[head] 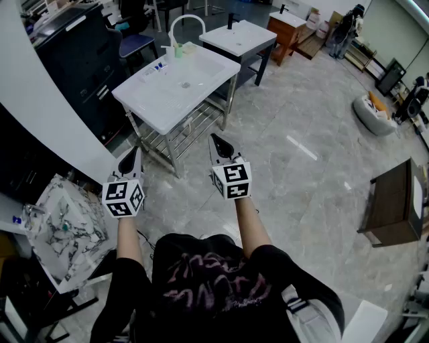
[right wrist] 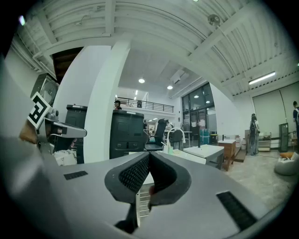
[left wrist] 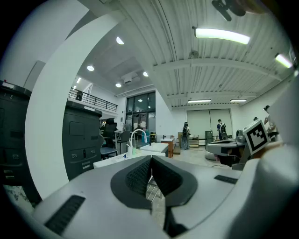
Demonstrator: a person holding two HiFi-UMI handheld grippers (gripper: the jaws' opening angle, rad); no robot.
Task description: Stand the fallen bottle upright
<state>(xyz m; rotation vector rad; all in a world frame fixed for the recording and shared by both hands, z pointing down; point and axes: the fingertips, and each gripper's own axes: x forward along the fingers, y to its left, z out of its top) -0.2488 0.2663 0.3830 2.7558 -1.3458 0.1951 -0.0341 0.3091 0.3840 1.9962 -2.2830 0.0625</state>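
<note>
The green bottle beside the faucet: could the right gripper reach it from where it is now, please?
Probably not. The right gripper hangs short of the sink table, and the green bottle sits at its far side. Only floor lies between, so a step closer should do.

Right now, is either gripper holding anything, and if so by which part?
Nothing is held. The left gripper and the right gripper are both shut and empty.

I hold my left gripper and right gripper level and apart, jaws drawn together, pointing over the grey floor toward the white sink table ahead (a small green bottle sits by its arched tap), with a dark wooden cabinet off to my right.
</note>
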